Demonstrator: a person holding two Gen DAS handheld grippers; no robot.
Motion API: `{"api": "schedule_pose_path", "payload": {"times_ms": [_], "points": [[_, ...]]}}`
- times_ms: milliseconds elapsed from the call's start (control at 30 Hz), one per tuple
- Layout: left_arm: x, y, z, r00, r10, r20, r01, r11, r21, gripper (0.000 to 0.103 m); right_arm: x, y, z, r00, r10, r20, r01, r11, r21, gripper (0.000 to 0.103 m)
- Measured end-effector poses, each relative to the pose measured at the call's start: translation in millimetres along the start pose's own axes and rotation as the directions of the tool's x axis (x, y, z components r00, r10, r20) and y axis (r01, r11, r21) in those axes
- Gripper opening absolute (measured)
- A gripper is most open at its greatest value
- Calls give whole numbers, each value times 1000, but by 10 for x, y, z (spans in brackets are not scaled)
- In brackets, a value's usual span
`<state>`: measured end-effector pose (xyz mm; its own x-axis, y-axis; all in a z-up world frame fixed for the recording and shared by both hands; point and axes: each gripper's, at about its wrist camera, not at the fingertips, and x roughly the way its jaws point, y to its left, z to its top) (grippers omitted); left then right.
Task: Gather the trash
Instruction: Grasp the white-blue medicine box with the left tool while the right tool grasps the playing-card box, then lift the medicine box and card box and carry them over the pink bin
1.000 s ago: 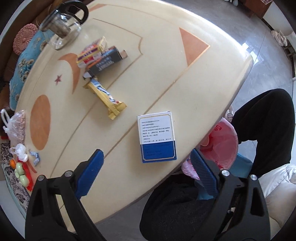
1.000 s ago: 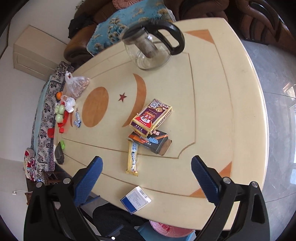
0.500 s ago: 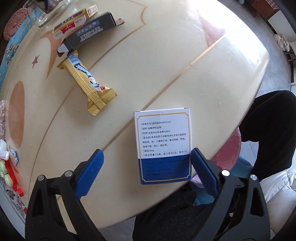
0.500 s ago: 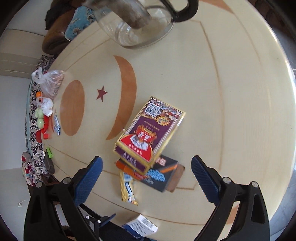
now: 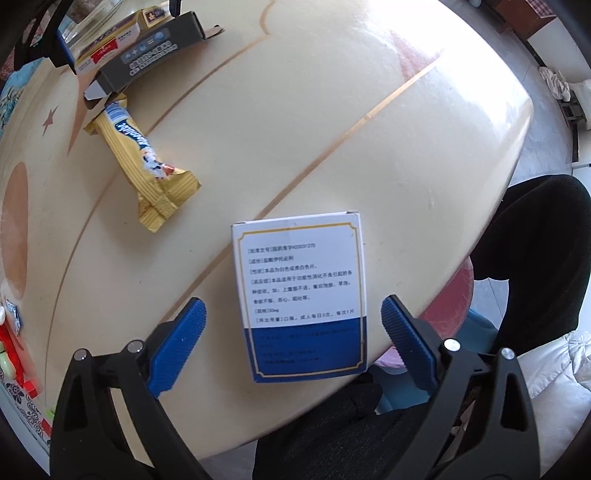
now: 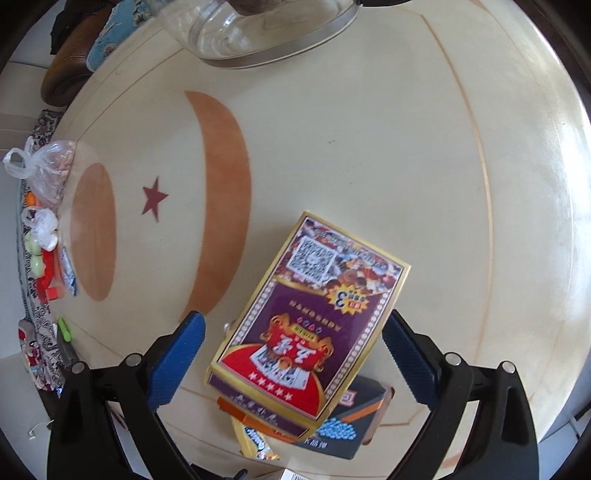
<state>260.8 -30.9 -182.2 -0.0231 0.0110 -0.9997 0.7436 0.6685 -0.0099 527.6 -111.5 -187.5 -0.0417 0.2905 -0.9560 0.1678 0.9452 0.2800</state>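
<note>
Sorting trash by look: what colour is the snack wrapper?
Yellow-gold crinkled snack wrapper, with blue and white print; left wrist view shows it best.

A: Setting? Looks like a home living room.
B: Agreed. Evidence: cream inlaid table (image 6: 369, 147) carrying a glass teapot (image 6: 266, 33), a playing-card box (image 6: 310, 332) and a snack wrapper (image 5: 144, 166); brown sofa (image 6: 70, 70) with blue cushion (image 6: 110, 40) behind; tiled floor (image 5: 532, 122).
</note>
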Motion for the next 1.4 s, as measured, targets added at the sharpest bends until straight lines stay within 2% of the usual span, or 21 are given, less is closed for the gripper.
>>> {"api": "schedule_pose_path", "payload": {"times_ms": [100, 233, 333, 400, 500, 767, 967, 1200, 1400], "points": [[69, -16, 9, 1000, 7, -16, -7, 1000, -12, 93, 40, 6, 27, 1000, -18, -5, 18, 1000, -8, 91], [65, -15, -3, 1000, -13, -2, 13, 1000, -28, 89, 0, 52, 14, 998, -56, 24, 56, 998, -35, 77], [42, -23, -16, 1000, -12, 3, 12, 1000, -27, 81, -31, 49, -16, 998, -49, 25, 50, 998, -45, 70], [13, -17, -14, 1000, -11, 6, 11, 999, -35, 69, -87, 40, -39, 998, -38, 46, 40, 998, -44, 69], [-1, -6, -29, 1000, -20, 12, 21, 998, -66, 61, -232, 1, -56, 996, -23, 89, 26, 999, -42, 69], [-36, 55, -36, 998, -58, 23, 61, 992, -114, 61, -619, -53, -179, 985, 3, 172, 7, 998, -61, 68], [-231, 149, -106, 996, -40, 78, 53, 985, -163, 61, -841, -105, -368, 978, -16, 207, 36, 995, -96, 68], [-544, 156, -241, 991, -12, 134, 40, 977, -209, 61, -1270, -267, -867, 959, -48, 280, 97, 982, -164, 68], [-824, -47, -380, 985, 39, 168, -3, 979, -205, 61, -1655, -381, -1419, 935, -78, 345, 159, 964, -213, 68]]}}
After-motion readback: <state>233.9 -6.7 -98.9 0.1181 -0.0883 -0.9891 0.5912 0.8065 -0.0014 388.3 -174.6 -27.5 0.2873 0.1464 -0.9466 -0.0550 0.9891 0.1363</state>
